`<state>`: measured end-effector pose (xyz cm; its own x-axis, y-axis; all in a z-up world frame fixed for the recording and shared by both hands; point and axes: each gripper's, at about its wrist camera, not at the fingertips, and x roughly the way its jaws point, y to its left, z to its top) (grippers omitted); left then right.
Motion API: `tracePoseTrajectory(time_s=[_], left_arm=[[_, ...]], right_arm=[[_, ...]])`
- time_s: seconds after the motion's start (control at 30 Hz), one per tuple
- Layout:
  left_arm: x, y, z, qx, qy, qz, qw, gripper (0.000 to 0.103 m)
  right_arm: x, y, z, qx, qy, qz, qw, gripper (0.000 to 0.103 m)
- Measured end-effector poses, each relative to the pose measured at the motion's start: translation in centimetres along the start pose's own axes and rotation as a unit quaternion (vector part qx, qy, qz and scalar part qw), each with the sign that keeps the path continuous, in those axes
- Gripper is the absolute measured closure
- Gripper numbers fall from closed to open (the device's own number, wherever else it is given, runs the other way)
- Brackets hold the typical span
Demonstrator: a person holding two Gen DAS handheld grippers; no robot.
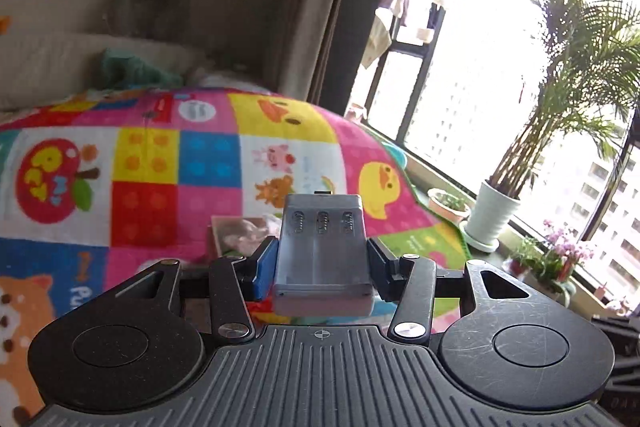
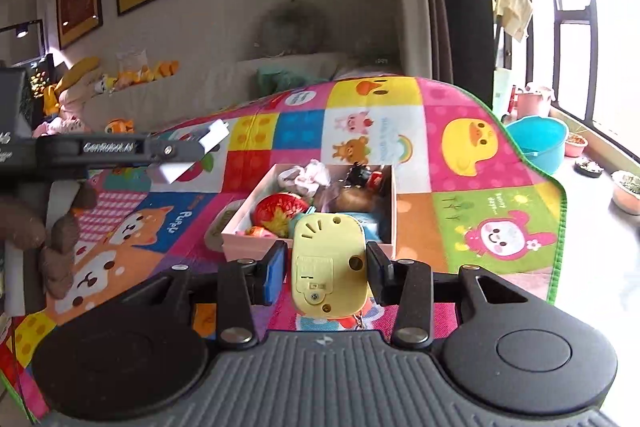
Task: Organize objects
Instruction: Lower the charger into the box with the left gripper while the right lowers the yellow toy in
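A: What's the left hand-held gripper (image 1: 322,259) doing?

B: Pinching a grey translucent plastic battery case (image 1: 323,251) with three springs inside, held above the colourful patchwork cartoon play mat (image 1: 160,163).

A: And the right hand-held gripper (image 2: 326,269)?

B: Clamped on a pale yellow rounded plastic toy (image 2: 328,263), lifted just in front of the pink cardboard box (image 2: 248,243). That box sits on the mat, filled with a red strawberry toy (image 2: 280,211) and other small things.

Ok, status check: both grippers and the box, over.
Left gripper shut on grey battery case. Right gripper shut on yellow toy. Pink box ahead, open, part-filled. Path clear.
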<state>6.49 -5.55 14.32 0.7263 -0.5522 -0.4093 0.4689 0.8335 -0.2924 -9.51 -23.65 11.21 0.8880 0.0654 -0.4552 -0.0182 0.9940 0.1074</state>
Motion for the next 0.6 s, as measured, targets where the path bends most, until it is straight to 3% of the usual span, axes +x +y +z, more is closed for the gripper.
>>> tracePoseTrajectory(time_s=[0.07, 0.13, 0.2, 0.27, 0.37, 0.5, 0.6], left_arm=[[2.4, 0.0, 0.3, -0.005, 0.015, 0.012, 0.9998, 0.05], [3.1, 0.2, -0.1, 0.001, -0.007, 0.03, 0.9995, 0.051], [2.6, 1.2, -0.6, -0.014, -0.023, 0.019, 0.9995, 0.052], [1.7, 2.7, -1.3, -0.039, -0.015, 0.003, 0.9991, 0.052], [-0.1, 4.3, -3.4, -0.039, 0.006, 0.017, 0.9991, 0.052], [-1.8, 6.2, -6.5, -0.055, 0.032, 0.033, 0.9974, 0.052], [-2.4, 7.3, -7.9, -0.071, 0.047, 0.029, 0.9959, 0.052]], right_arm=[[0.2, -0.5, 0.2, 0.006, 0.0, -0.006, 1.0, 0.062], [0.3, -0.8, 0.2, 0.006, -0.001, -0.013, 1.0, 0.062], [0.4, -1.2, 0.2, 0.01, -0.001, -0.017, 1.0, 0.062], [0.6, -1.5, 0.4, 0.019, 0.004, -0.017, 1.0, 0.062], [1.5, -1.9, 1.2, 0.041, 0.019, -0.007, 0.999, 0.062], [4.7, -2.0, 4.2, 0.07, 0.019, -0.004, 0.997, 0.062], [7.6, -2.1, 8.2, 0.103, -0.031, 0.016, 0.994, 0.062]])
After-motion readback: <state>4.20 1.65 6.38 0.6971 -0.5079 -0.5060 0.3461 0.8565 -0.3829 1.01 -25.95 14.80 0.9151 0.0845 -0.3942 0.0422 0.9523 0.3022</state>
